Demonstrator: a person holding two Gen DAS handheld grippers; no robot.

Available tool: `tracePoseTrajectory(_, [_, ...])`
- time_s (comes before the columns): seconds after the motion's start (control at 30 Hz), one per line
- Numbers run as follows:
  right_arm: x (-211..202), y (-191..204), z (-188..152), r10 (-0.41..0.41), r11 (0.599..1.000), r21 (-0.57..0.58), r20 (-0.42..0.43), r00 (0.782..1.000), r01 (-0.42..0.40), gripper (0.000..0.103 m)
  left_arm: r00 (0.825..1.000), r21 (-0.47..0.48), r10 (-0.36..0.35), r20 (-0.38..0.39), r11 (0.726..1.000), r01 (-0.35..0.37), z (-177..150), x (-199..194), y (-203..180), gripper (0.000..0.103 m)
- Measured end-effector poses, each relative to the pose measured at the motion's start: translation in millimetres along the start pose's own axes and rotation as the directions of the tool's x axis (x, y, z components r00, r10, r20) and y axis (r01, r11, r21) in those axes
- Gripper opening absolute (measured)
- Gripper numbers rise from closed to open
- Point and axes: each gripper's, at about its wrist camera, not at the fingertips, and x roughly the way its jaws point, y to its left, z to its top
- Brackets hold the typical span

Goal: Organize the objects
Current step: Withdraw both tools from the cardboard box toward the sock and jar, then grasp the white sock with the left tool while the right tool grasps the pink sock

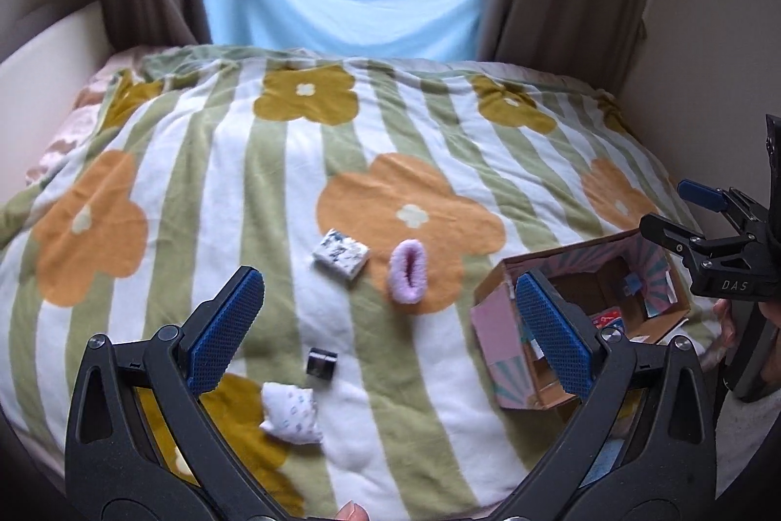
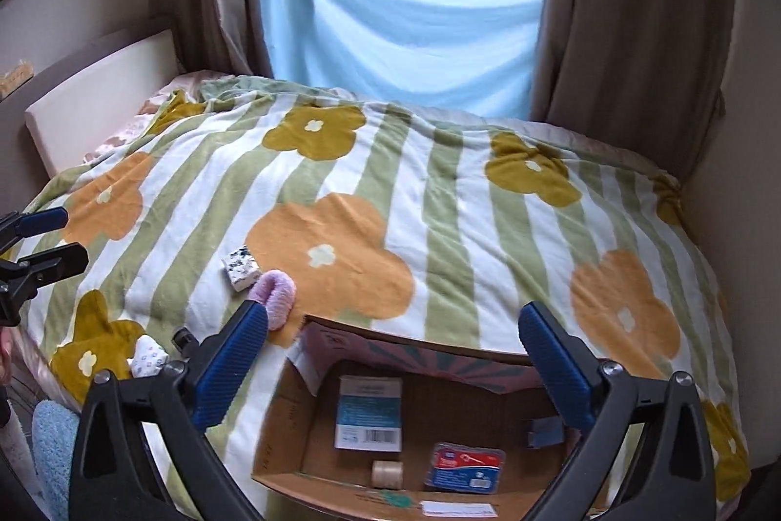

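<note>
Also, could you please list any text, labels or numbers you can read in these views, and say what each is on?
"DAS": moulded on the black body of the right gripper, seen from the left wrist.
Blue-and-white carton in the open cardboard box: print and barcode too blurred to read.
Red-and-blue flat packet: label unreadable.
White label strip on the box's near edge: unreadable.
</note>
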Motion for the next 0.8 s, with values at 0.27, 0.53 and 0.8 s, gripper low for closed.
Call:
tracePoseTrajectory(0.27, [35,43,11,0.098,0.995,-0.027,-0.055,0.994,-0.1,0.102,0.994,0.018,0.113,0.004,0.993,-0.113,-27,-1,47,0.103])
tracePoseTrajectory(0.53, [101,92,12,0.138,0.987,-0.062,-0.168,0.976,-0.15,0.102,0.989,0.025,0.121,-0.089,0.993,-0.12,-74,30,76,0.103])
tracePoseTrajectory(0.8, [168,128,5,0.132,0.986,-0.067,-0.246,0.96,-0.152,0.102,0.98,0.008,0.067,-0.188,0.998,-0.067,-126,73,81,0.1])
